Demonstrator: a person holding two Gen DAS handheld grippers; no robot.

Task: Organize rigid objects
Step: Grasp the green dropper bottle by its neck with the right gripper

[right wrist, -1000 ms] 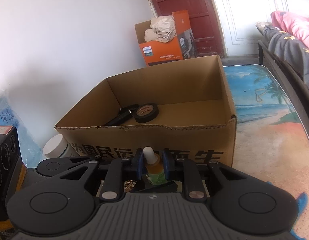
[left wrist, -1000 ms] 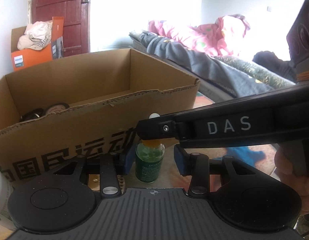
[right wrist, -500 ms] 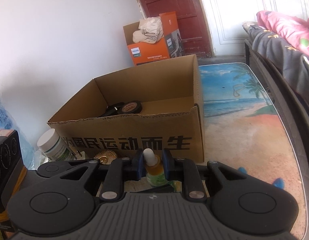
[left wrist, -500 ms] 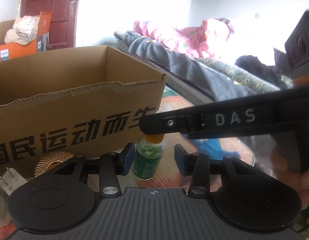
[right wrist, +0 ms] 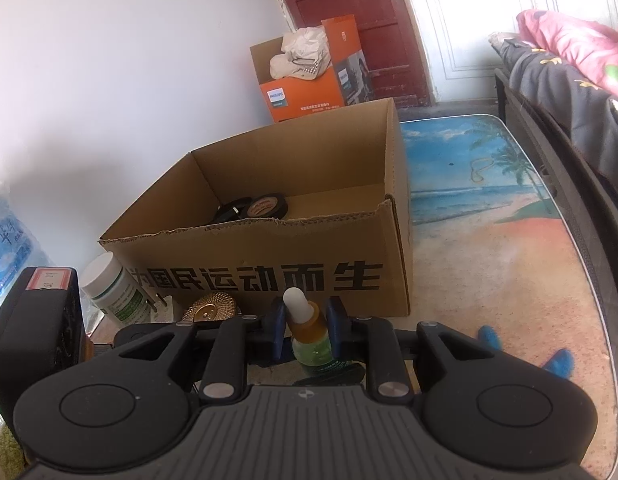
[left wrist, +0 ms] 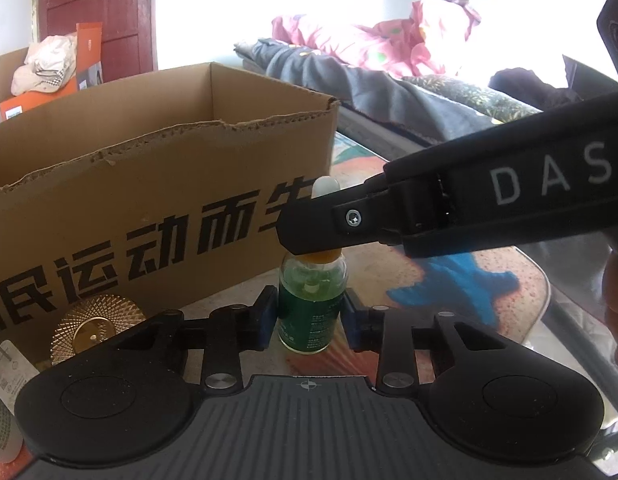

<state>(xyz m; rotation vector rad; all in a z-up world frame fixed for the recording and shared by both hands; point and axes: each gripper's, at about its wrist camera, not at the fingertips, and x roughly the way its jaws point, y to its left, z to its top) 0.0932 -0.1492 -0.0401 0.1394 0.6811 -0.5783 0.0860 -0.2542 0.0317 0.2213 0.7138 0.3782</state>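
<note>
The left tongs (left wrist: 311, 316) had just been closing on the dropper bottle (left wrist: 312, 304), low centre of frame, pads flanking its green body, contact not certain. The right tongs (right wrist: 307, 322) were clamped narrow on its amber neck. In my judgement, one grip should release before lifting into the cardboard box (right wrist: 293, 272). The bottle stood upright on the surface (right wrist: 489, 280): small, clear, white-bulbed.
</note>
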